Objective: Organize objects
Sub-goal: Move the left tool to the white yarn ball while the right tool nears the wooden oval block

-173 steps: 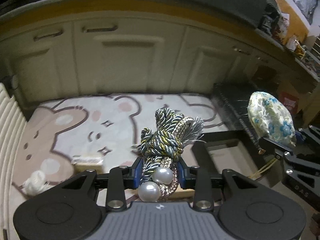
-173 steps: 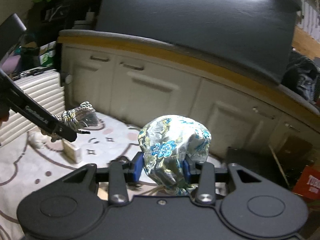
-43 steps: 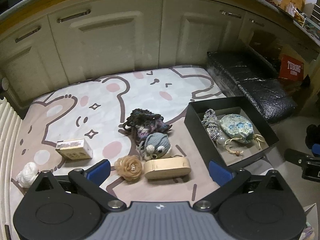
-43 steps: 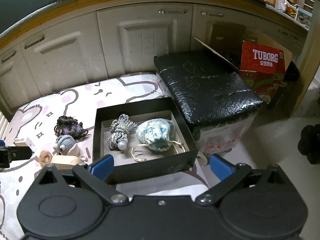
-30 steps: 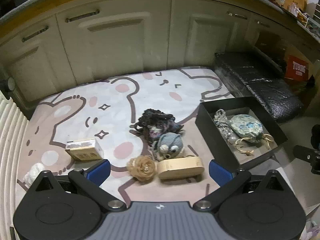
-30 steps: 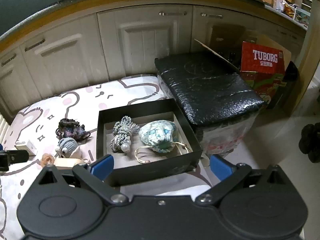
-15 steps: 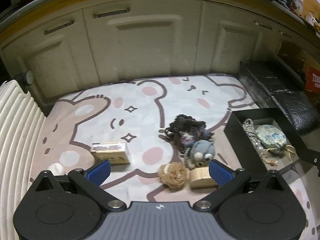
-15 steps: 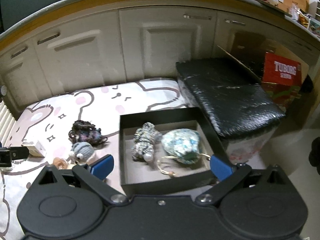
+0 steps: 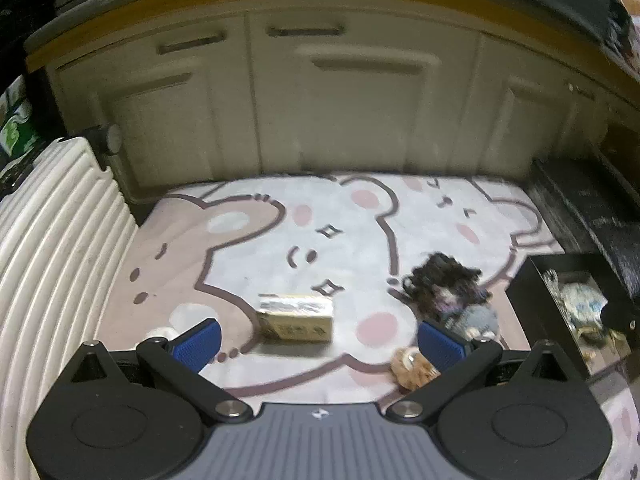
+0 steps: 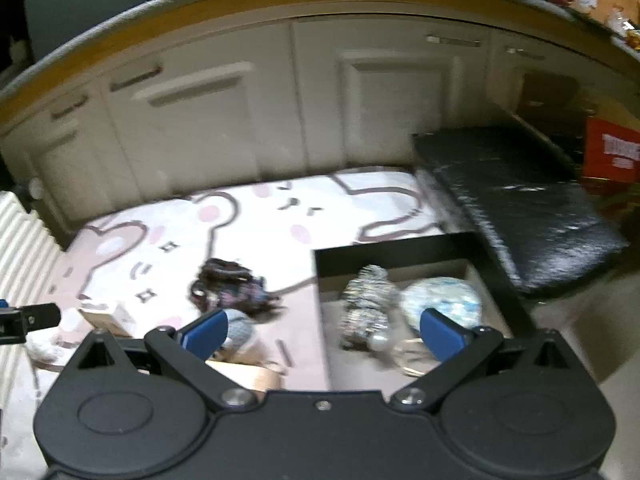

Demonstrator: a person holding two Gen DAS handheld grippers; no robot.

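A black box (image 10: pixel 392 250) on the bear-print mat holds a twisted rope knot with a pearl (image 10: pixel 366 304) and a floral pouch (image 10: pixel 440 300). My right gripper (image 10: pixel 323 335) hangs open above the box's left wall, holding nothing. My left gripper (image 9: pixel 318 342) is open too, and a small cardboard box (image 9: pixel 296 318) lies just ahead between its fingers. To the right on the mat lie a dark knitted piece (image 9: pixel 444 284), a grey knitted piece (image 9: pixel 478 320) and a tan fabric flower (image 9: pixel 412 364). A pale wooden case (image 10: pixel 248 376) lies near the right gripper's left finger.
A white ribbed suitcase (image 9: pixel 48 260) stands along the mat's left side. Cream cabinets (image 9: pixel 360 112) close the back. A black wrapped block (image 10: pixel 520 188) and a red carton (image 10: pixel 612 152) sit right of the box. A small white ball (image 9: pixel 160 334) lies near my left finger.
Both grippers earlier held the rope knot and the pouch, which now lie in the black box. Over the last second both open grippers have swung left and both views are blurred.
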